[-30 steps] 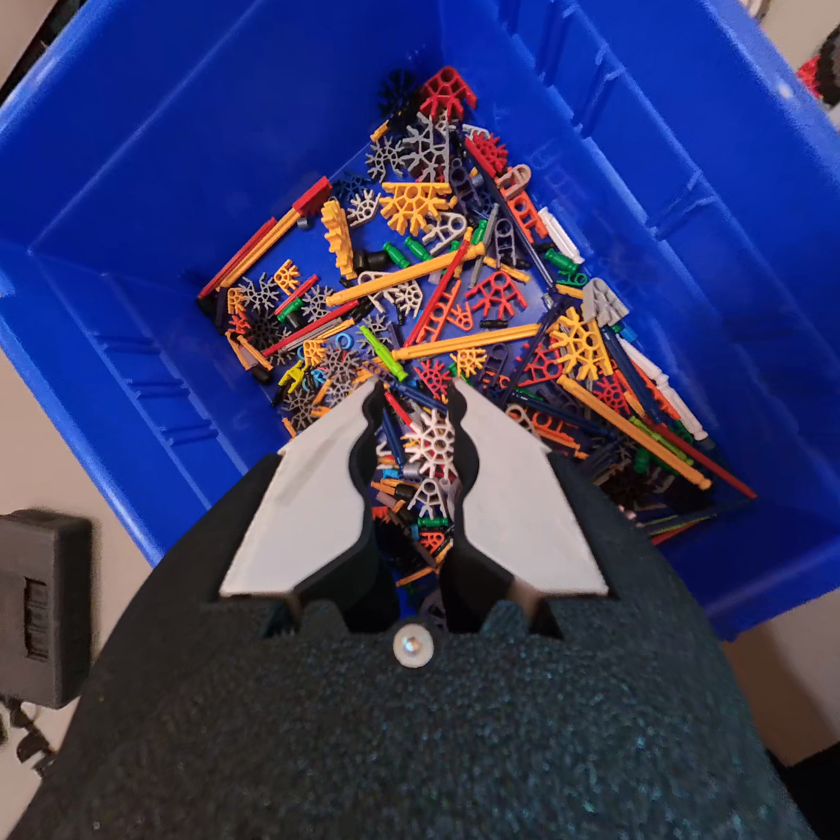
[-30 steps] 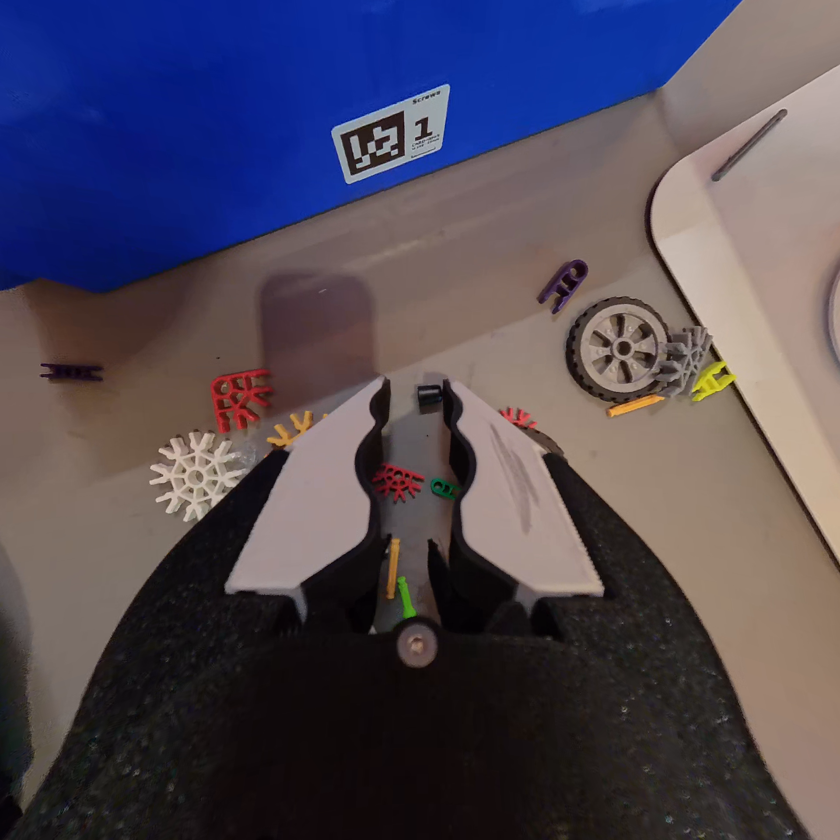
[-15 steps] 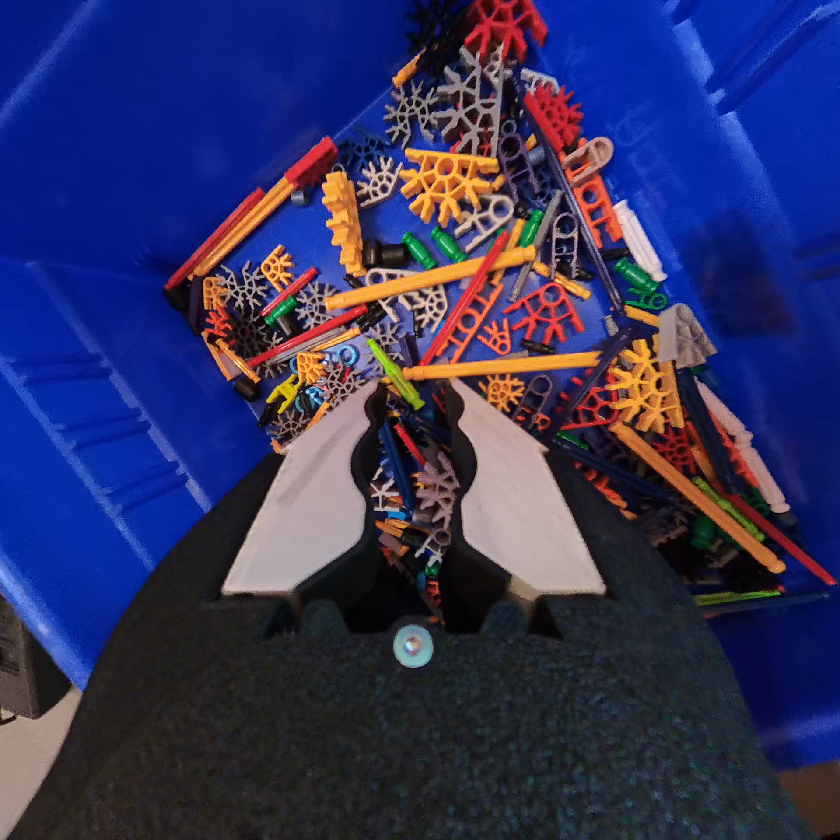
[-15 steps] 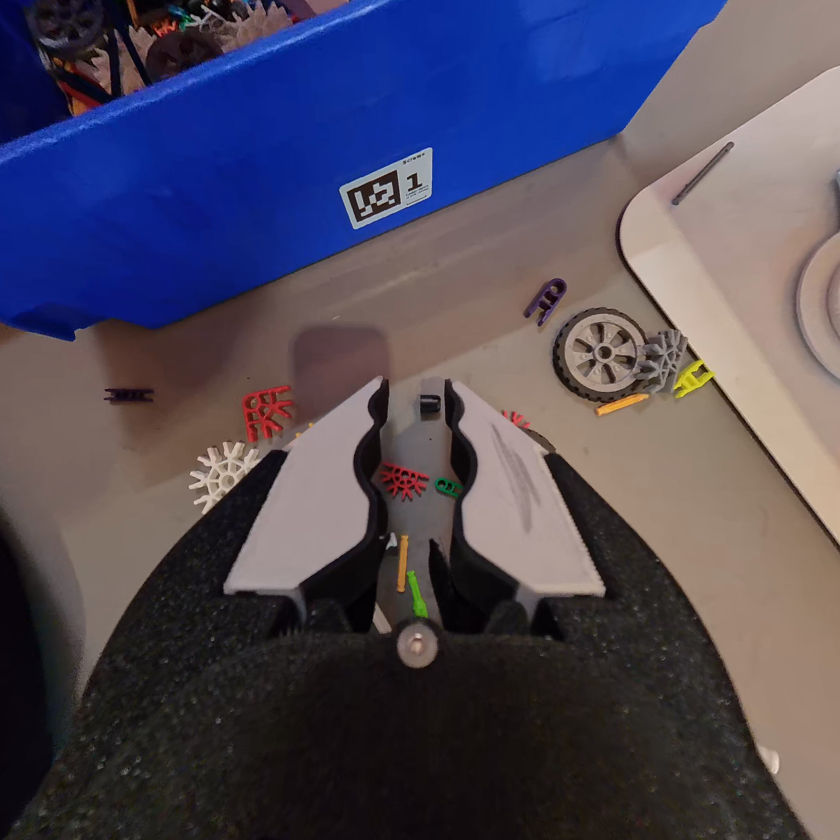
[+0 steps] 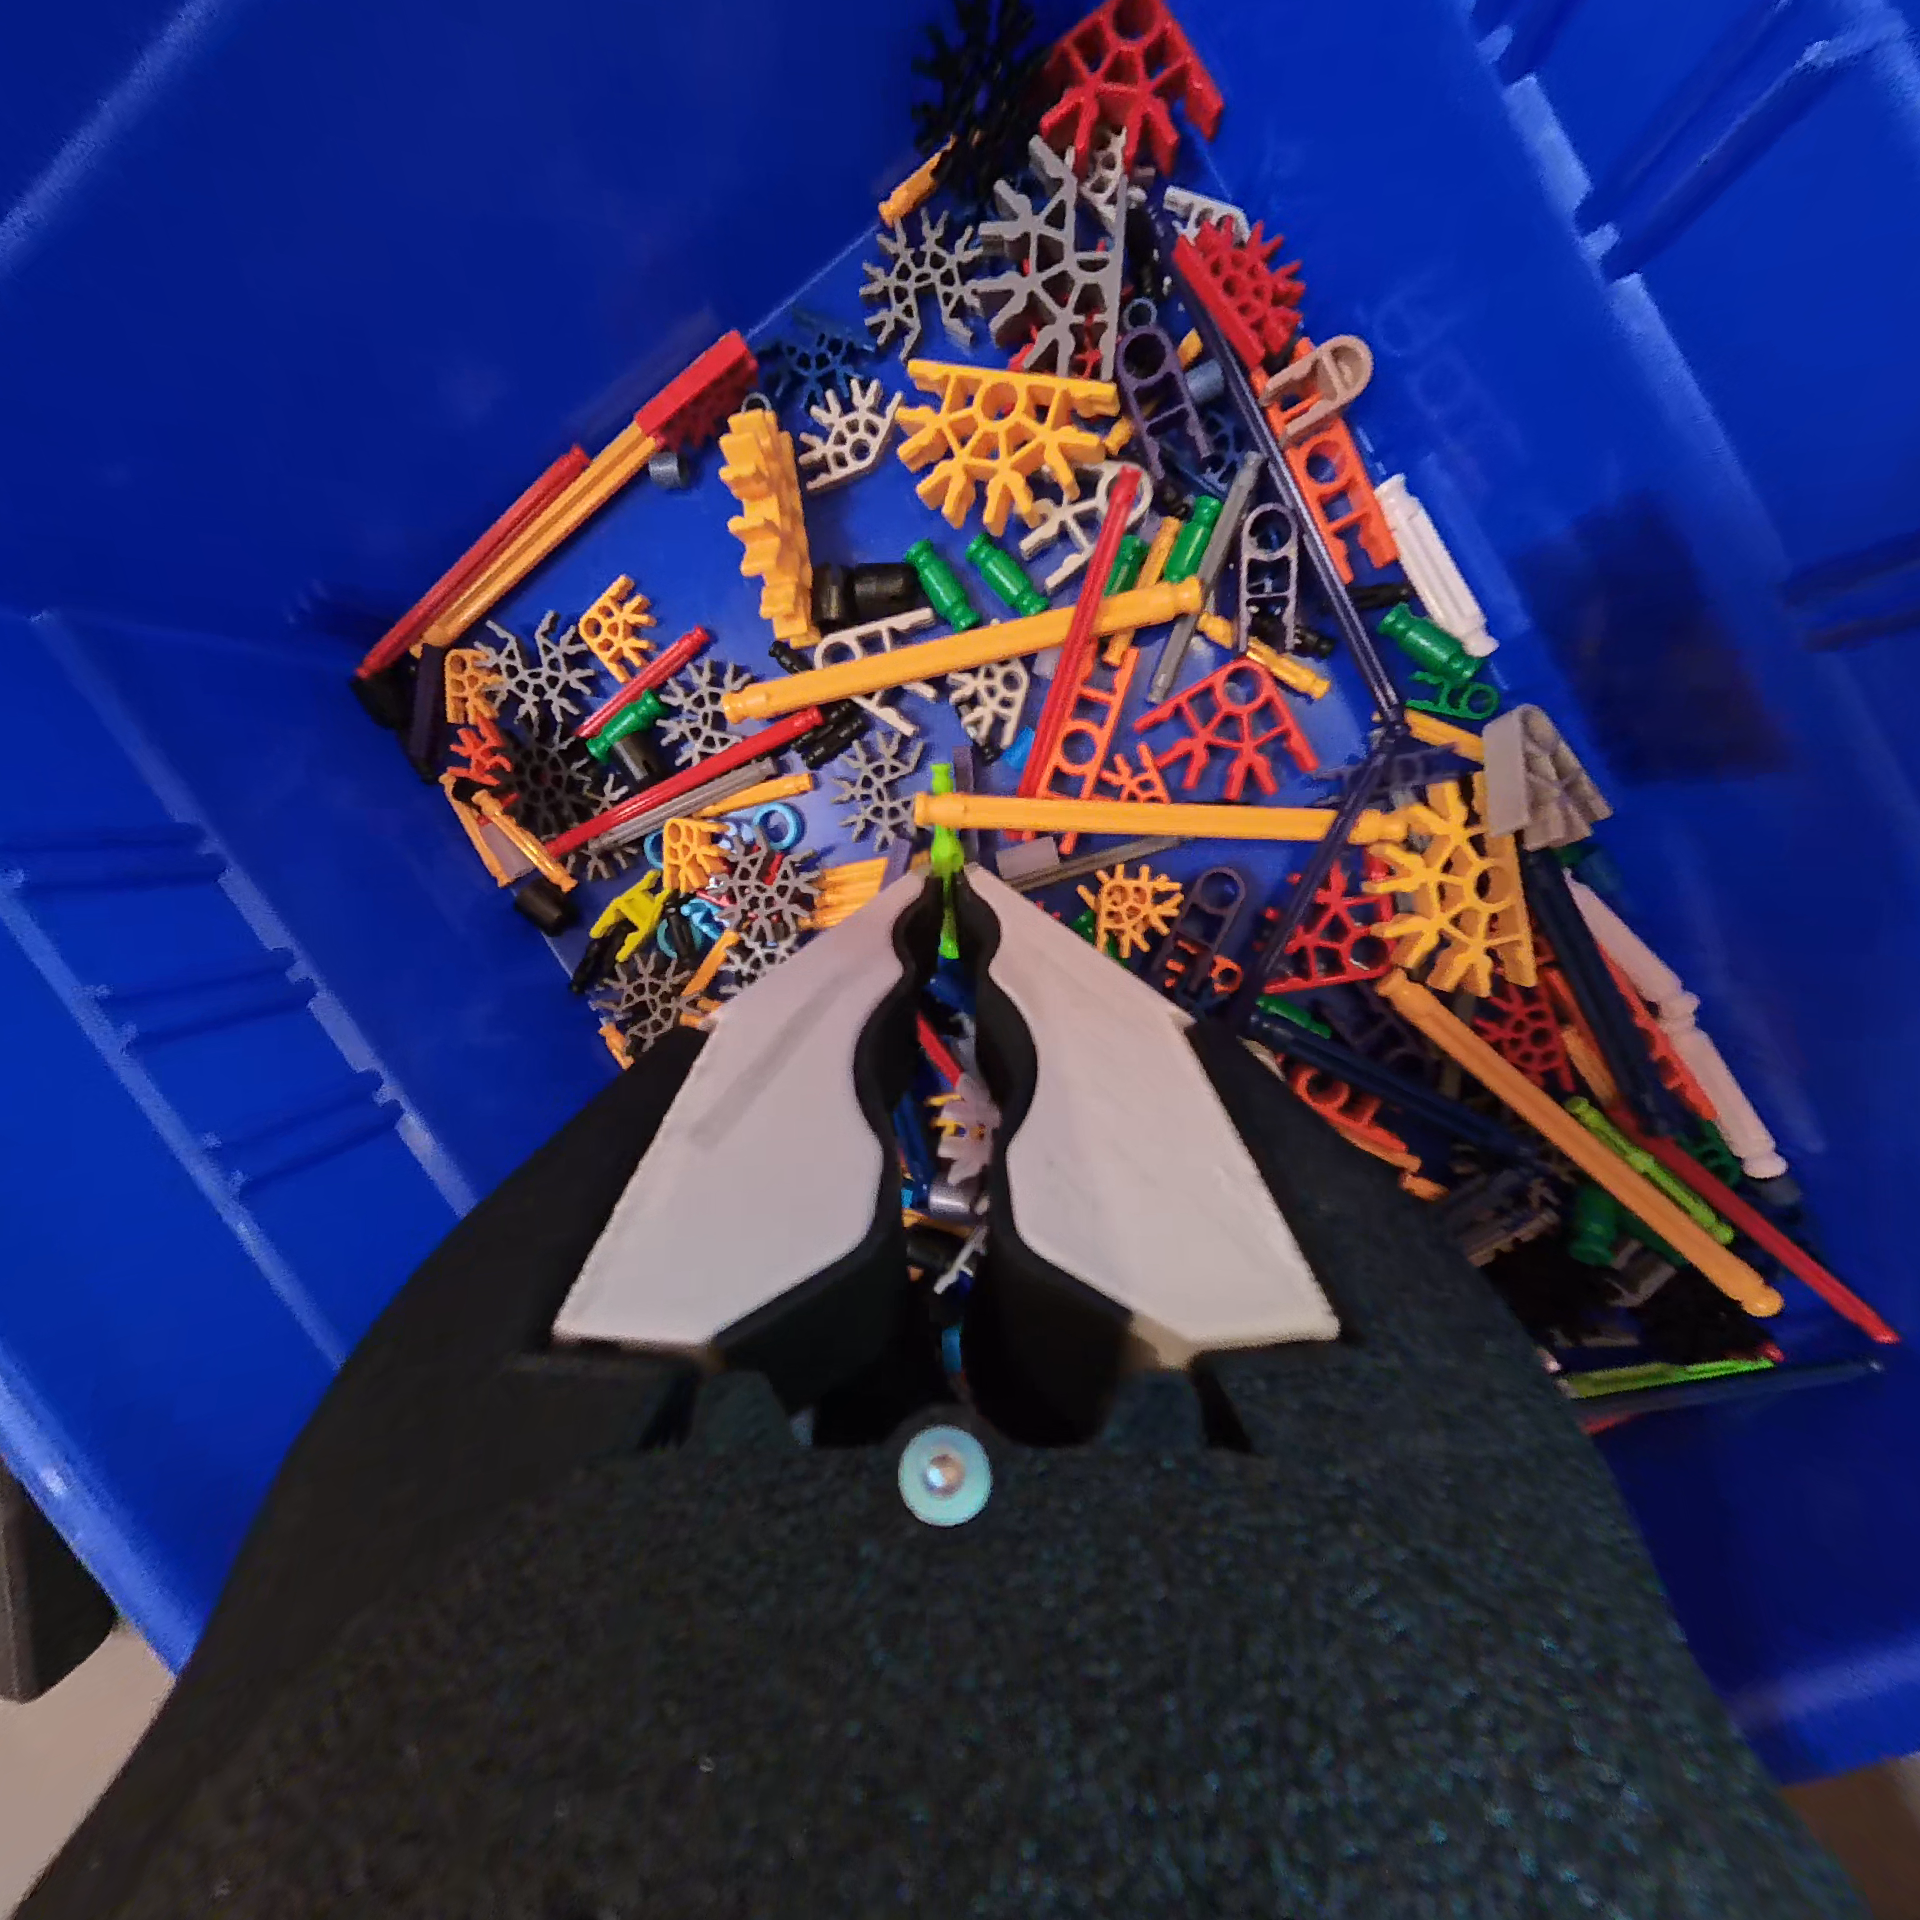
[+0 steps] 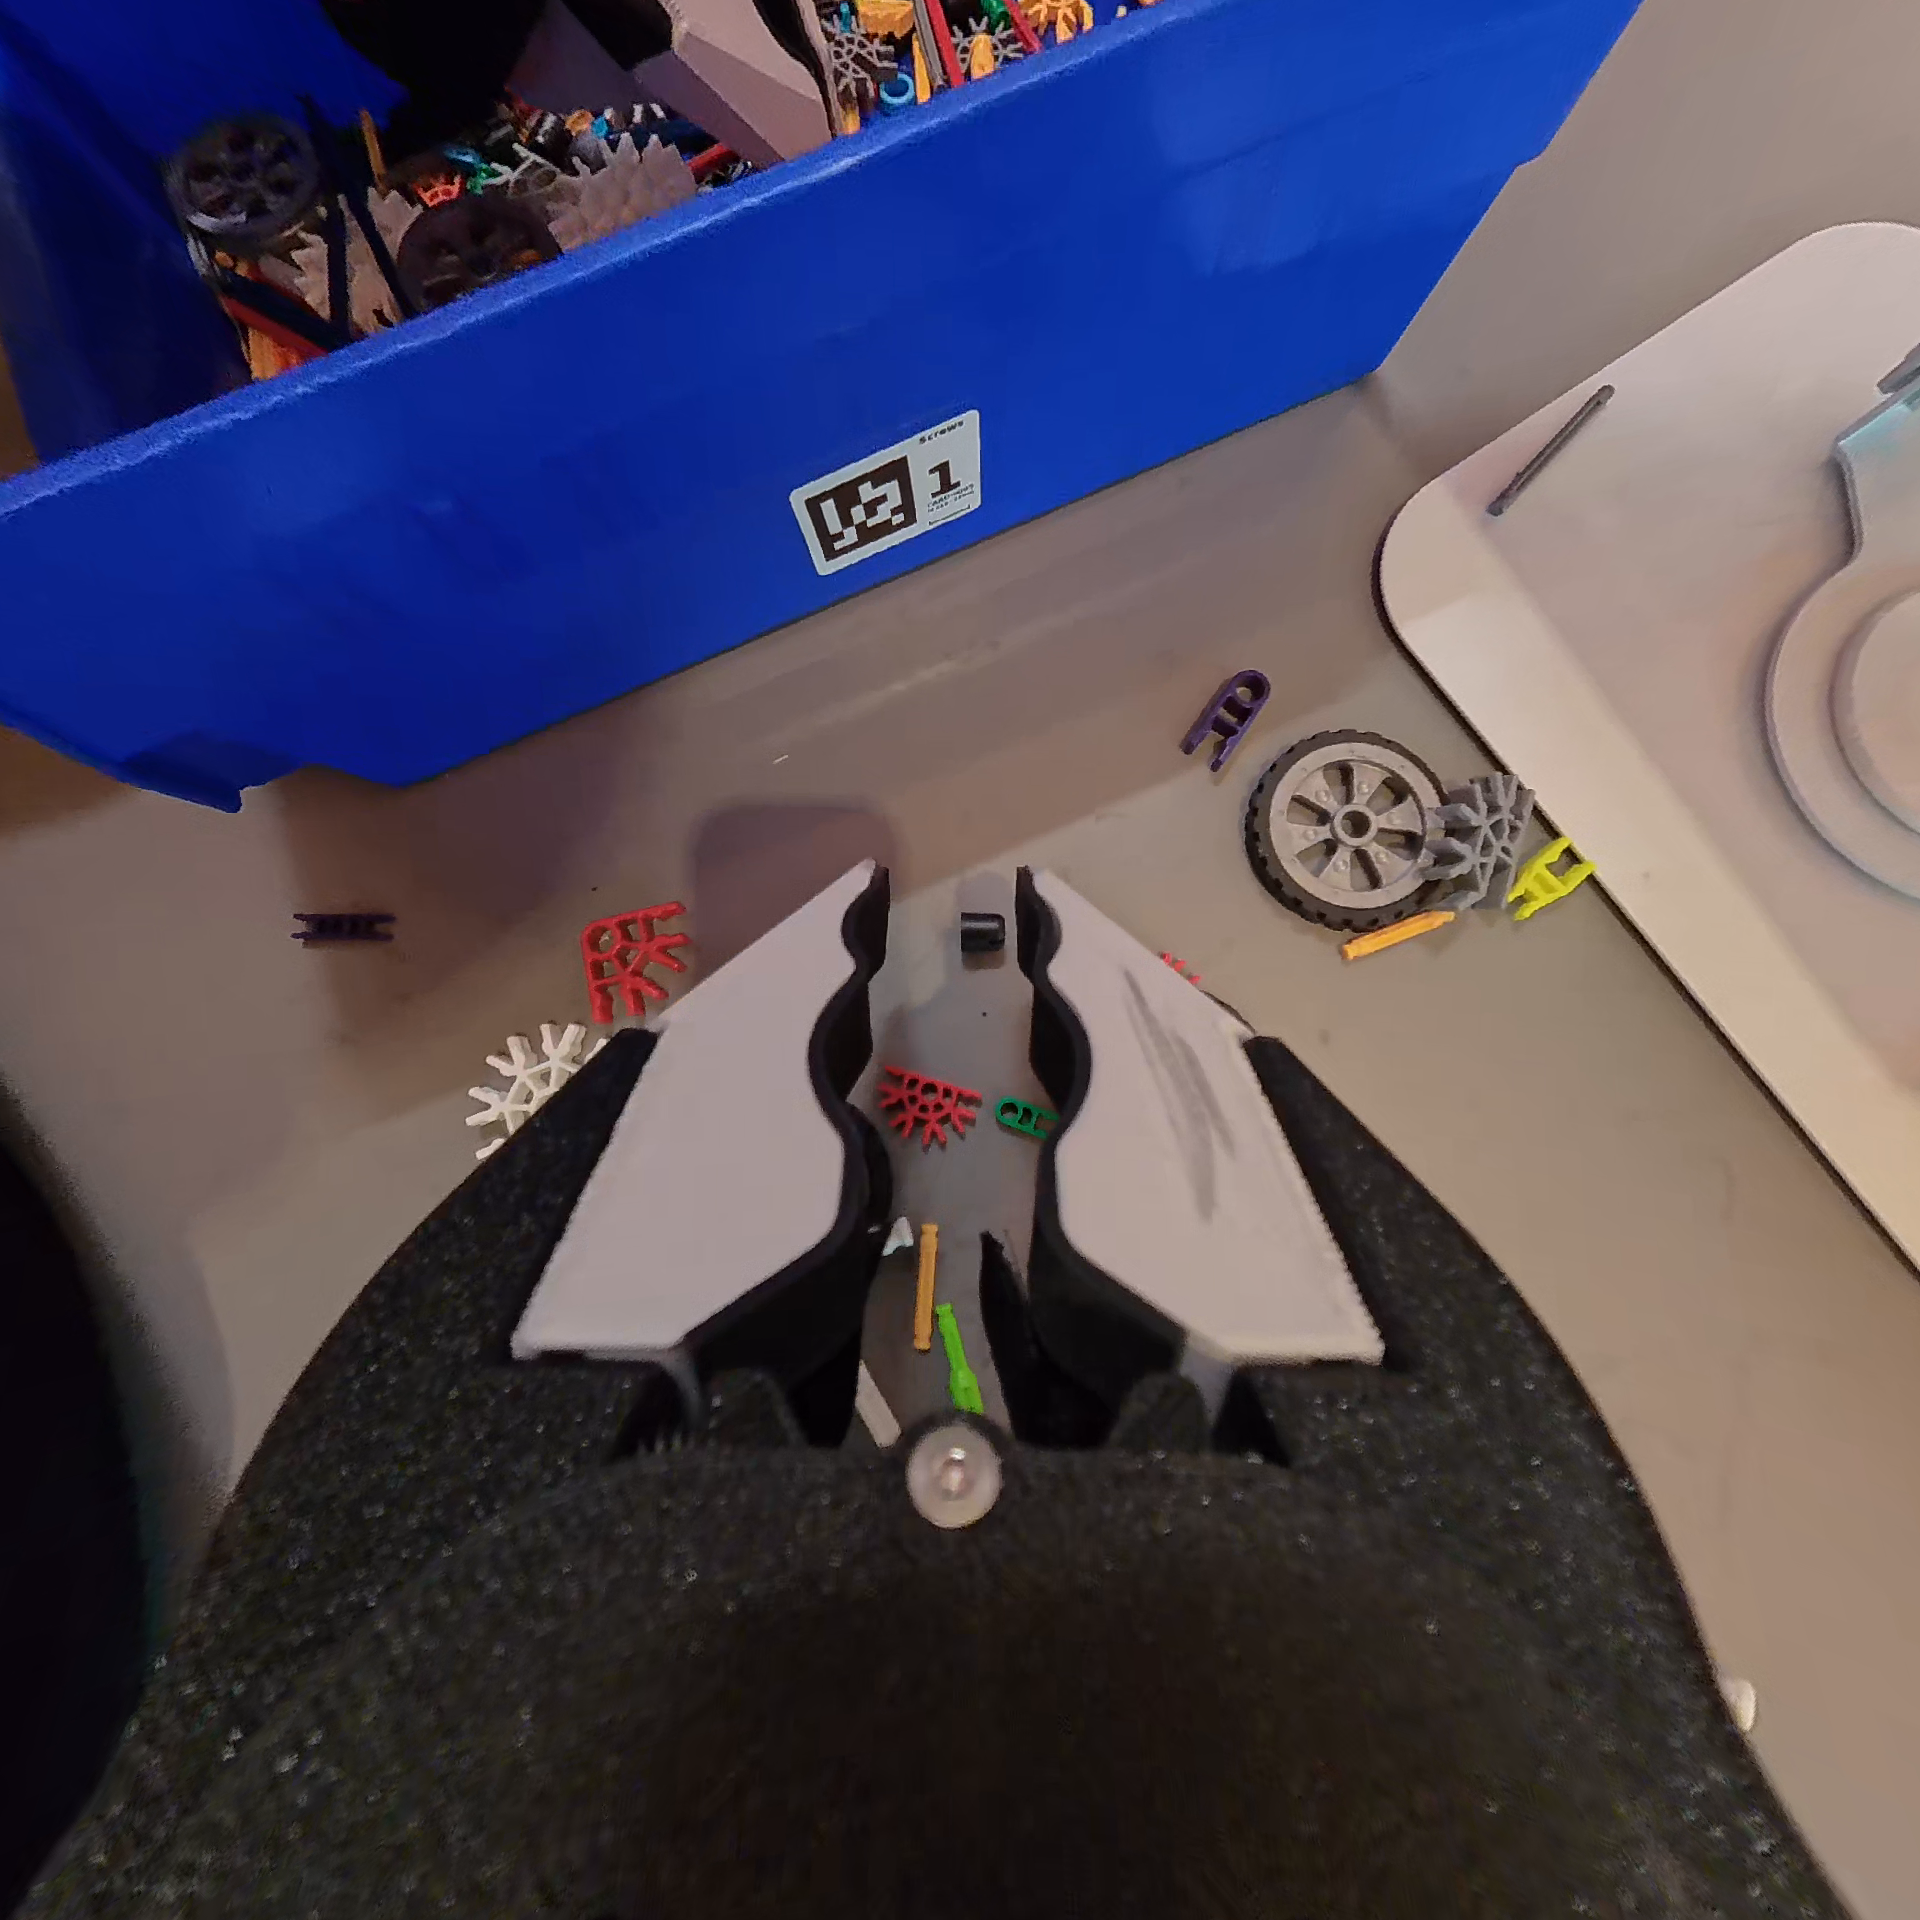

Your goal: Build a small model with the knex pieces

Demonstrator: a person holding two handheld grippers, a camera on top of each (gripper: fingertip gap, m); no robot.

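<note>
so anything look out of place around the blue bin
Yes. Small plastic building pieces lie scattered on the grey tabletop outside the blue plastic bin: a red fan-shaped connector, a white snowflake connector and a grey spoked wheel. They look spilled, since the rest sit in the bin.

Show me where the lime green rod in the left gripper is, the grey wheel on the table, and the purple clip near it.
lime green rod (image 5: 948, 904), left wrist view, on its shaft at the fingertips.
grey wheel (image 6: 1347, 826), right wrist view, on its hub.
purple clip (image 6: 1228, 715), right wrist view, on its middle.
</note>
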